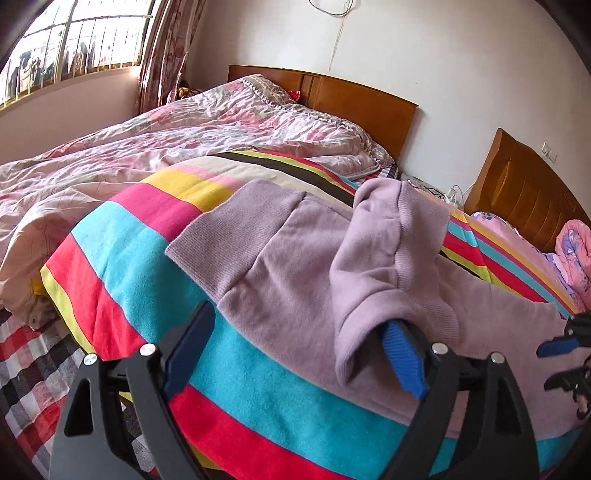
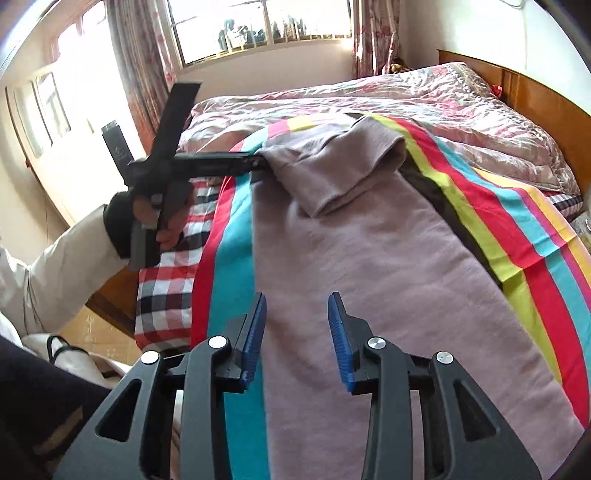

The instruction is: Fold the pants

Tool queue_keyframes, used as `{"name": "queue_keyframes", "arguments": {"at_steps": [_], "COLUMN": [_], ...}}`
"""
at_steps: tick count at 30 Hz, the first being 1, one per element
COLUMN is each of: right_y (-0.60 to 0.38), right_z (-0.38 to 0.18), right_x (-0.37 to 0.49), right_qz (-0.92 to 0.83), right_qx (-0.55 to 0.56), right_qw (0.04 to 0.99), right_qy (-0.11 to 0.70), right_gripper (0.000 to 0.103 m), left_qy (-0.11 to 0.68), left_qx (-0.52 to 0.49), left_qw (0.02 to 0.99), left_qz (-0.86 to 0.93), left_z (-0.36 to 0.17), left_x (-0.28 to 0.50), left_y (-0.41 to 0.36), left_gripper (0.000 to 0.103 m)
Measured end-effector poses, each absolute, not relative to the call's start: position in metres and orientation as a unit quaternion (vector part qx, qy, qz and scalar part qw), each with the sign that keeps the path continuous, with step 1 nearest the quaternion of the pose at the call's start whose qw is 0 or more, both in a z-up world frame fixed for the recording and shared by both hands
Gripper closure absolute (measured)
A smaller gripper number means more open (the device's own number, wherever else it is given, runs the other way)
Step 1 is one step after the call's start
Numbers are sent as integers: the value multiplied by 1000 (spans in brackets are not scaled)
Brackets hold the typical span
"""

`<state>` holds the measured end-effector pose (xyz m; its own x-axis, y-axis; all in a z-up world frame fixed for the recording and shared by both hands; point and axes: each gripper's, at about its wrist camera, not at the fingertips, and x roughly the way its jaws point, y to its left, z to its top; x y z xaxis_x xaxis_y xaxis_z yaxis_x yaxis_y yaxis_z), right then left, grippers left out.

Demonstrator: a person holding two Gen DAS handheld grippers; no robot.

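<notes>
1. Left wrist view: looks forward along the left gripper [image 1: 295,347] from low and close over the striped blanket [image 1: 147,258]. It faces the wooden headboard [image 1: 369,107] and white wall, with the window [image 1: 74,40] at upper left. The lilac pants [image 1: 295,266] fill the near field, and the right gripper [image 1: 561,362] shows at the right edge.
2. Right wrist view: looks along the right gripper [image 2: 297,336] from higher up, tilted down over the pants [image 2: 369,277]. It faces the window [image 2: 258,26], with the headboard [image 2: 535,99] at right and the left gripper [image 2: 255,162] farther off.
3. Shared: pants, striped blanket [image 2: 517,229], pink quilt [image 1: 184,136] [image 2: 443,110], headboard, window.
</notes>
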<state>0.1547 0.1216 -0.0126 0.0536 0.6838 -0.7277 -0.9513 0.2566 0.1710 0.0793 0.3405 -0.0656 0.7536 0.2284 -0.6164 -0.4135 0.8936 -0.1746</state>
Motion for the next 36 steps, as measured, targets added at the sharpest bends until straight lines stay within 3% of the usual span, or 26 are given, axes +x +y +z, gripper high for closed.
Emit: {"name": "queue_keyframes", "arguments": {"at_steps": [6,10,13,21,27,29,31,34,36], "right_y": [191,237,261,330,301,291,285,287,293], "right_z": [-38,-39,-39,37,19,0,-13,-20,-21], "right_x": [211,196,191,226,250,260,263,264,265], "right_qz": [549,531,551,586,565,565,568,582,589], "right_qx": [-223,-336,-360,-207,-215,-219,-221,-208,-205], "right_qw": [697,694,670,715,721,712,707,698,693], "right_qy": [404,350,343,321,339,355,359,362,361], "right_gripper": [68,69,69,68,68,68,69,69,69], "left_qy": [312,305,304,292,287,274,264,258,266], "left_qx": [-94,-132,-193,-308,-306,-316,-331,-356,-358], "left_qw": [926,926,919,891,894,895,893,887,883], "left_qz": [190,180,159,161,155,153,151,141,145], "left_z": [-66,-65,-72,-85,-82,-82,-81,-83,-87], "left_x": [84,83,80,68,60,58,58,59,61], "left_y": [334,350,366,398,402,405,410,415,416], "left_gripper": [16,16,16,15,14,16,28,39,40]}}
